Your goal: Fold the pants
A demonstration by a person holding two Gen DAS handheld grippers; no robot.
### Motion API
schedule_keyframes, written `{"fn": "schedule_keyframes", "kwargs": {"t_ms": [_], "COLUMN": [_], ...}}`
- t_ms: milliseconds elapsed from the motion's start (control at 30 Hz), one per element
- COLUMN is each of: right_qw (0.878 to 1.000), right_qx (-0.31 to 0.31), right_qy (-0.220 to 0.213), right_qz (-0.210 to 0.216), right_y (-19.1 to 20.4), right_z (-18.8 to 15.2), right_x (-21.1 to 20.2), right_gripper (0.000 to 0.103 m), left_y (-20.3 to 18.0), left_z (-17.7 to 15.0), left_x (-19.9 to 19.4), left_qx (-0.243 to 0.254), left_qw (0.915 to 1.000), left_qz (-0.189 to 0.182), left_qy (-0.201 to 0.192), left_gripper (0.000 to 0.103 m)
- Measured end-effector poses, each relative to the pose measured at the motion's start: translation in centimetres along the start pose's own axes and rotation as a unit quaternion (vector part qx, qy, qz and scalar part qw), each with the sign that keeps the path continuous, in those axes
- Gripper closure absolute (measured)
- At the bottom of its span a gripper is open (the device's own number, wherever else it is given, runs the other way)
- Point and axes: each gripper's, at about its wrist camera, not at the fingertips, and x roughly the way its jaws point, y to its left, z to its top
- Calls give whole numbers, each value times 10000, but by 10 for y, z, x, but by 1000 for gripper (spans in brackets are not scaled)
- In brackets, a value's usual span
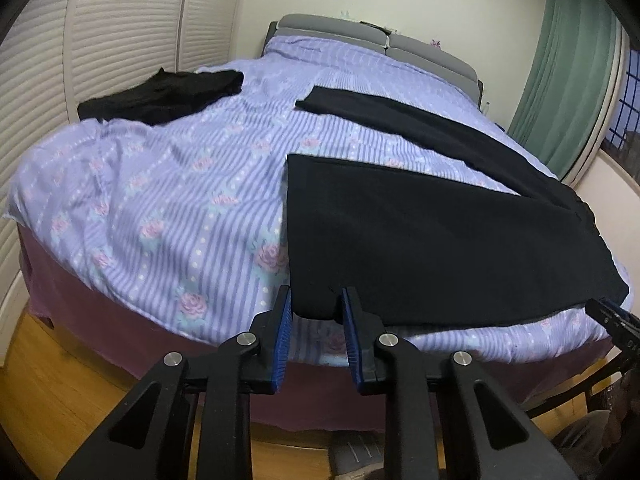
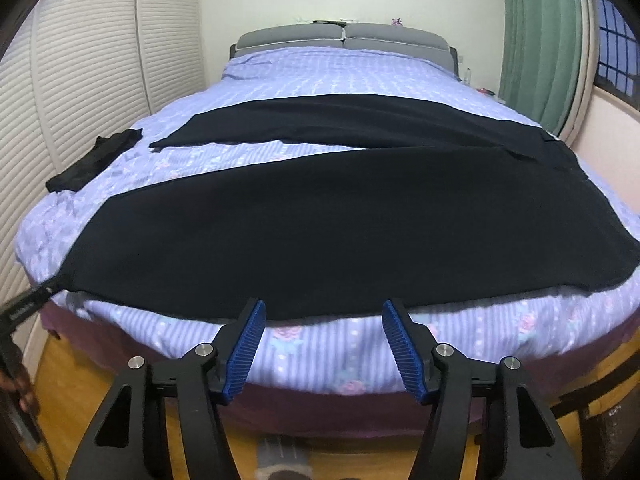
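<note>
Black pants (image 1: 432,232) lie spread flat on the bed, legs apart in a V, waist toward the right; they also fill the middle of the right wrist view (image 2: 320,224). My left gripper (image 1: 317,300) is open, its blue pads either side of the near leg's hem corner at the bed's front edge, not closed on it. My right gripper (image 2: 323,312) is open and empty, just short of the near leg's lower edge. The right gripper's tip shows at the right in the left wrist view (image 1: 612,316); the left gripper's tip shows at the left in the right wrist view (image 2: 28,304).
The bed has a lilac striped floral cover (image 1: 168,184) and a grey headboard (image 2: 340,38). Another crumpled black garment (image 1: 164,98) lies at the far left of the bed. Louvred wardrobe doors (image 1: 100,40) stand left, a green curtain (image 2: 540,40) right, wood floor (image 1: 60,380) below.
</note>
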Motion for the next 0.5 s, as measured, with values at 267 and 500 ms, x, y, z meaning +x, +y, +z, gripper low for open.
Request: {"fn": "schedule_keyframes", "kwargs": {"t_ms": [267, 500], "right_qw": [10000, 9999], "right_qx": [86, 94], "right_qy": [15, 21], "right_qz": [6, 68], "right_y": [-11, -15], "right_z": [-2, -6], "right_x": [-2, 0], "right_gripper": [41, 41], "left_y": [-6, -18], "left_z": [3, 17], "left_x": [-9, -24], "left_qx": [81, 232], "left_qw": [9999, 9993], "left_qz": [50, 5], "left_qy": [-79, -287], "left_gripper": [79, 79]}}
